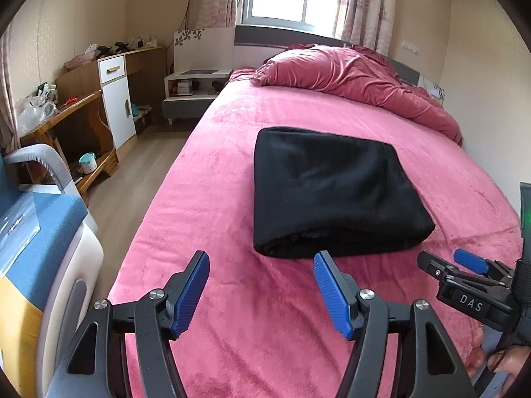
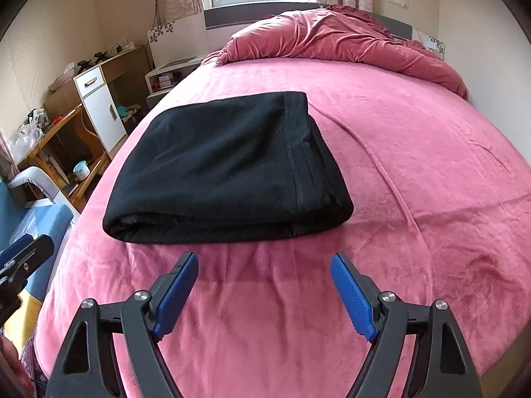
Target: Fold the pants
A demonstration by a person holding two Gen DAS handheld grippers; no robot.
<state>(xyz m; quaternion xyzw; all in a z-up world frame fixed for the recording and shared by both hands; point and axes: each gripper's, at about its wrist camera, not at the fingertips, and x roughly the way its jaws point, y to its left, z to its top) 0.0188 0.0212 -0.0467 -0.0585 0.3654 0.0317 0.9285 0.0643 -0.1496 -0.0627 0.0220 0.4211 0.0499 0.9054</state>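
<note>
We are looking at black pants (image 2: 225,169) lying folded mid-bed (image 2: 415,265), well off its edges, our left gripper (image 1: 262,262) and right gripper (image 2: 264,262) hovering nearside, fingers apart, empty.

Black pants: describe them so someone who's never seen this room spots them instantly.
Start at the big bed with the pink cover that fills the room. The crumpled quilt lies heaped at the headboard end, and the pants lie nearer the foot, just ahead of both grippers. They are a flat, neatly folded black rectangle, the only dark item on the pink bedding.
</note>
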